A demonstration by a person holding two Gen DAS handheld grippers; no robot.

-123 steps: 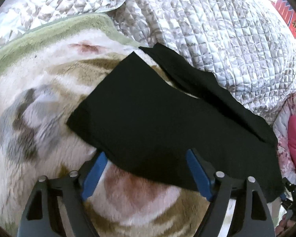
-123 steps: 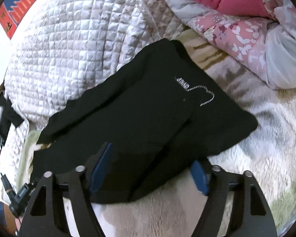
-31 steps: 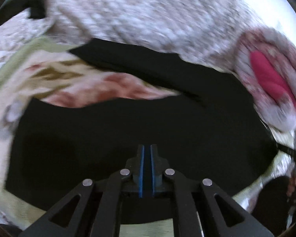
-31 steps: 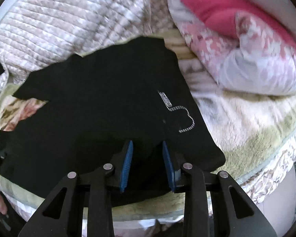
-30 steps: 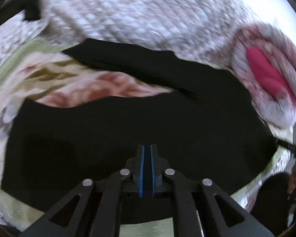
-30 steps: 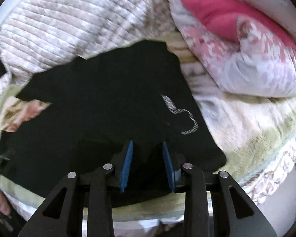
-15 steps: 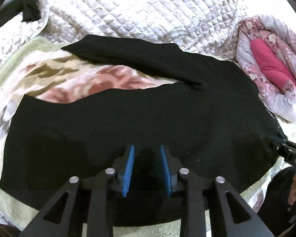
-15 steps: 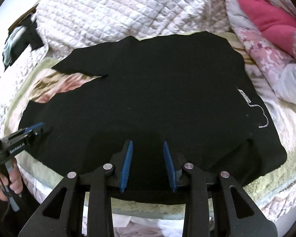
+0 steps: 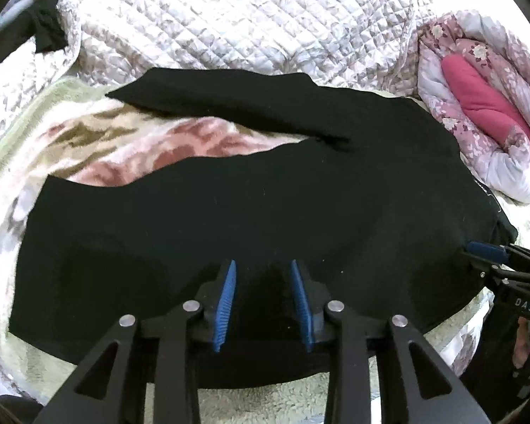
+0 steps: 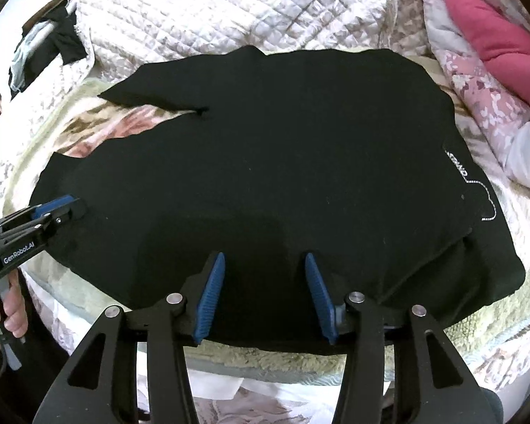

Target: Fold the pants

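Plush floral blanket [image 9: 99,148] carries black pants [image 9: 265,212] spread flat; my left gripper [image 9: 263,296] and right gripper [image 10: 265,293] have just been opening, jaws parted over cloth, gripping nothing.

Both wrist cameras look steeply down from close above the near edge, sharing the black pants [image 9: 265,205] and each other's gripper.

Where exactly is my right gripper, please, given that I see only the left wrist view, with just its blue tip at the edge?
Observer: The right gripper has just been opening its jaws. Its blue pads stand apart over the near edge of the black fabric pants, not pinching it.
Operator: Thank you. Is there any marking on the cloth beside it?
Observer: Yes, a white stitched outline with lettering sits near the pants' right edge.
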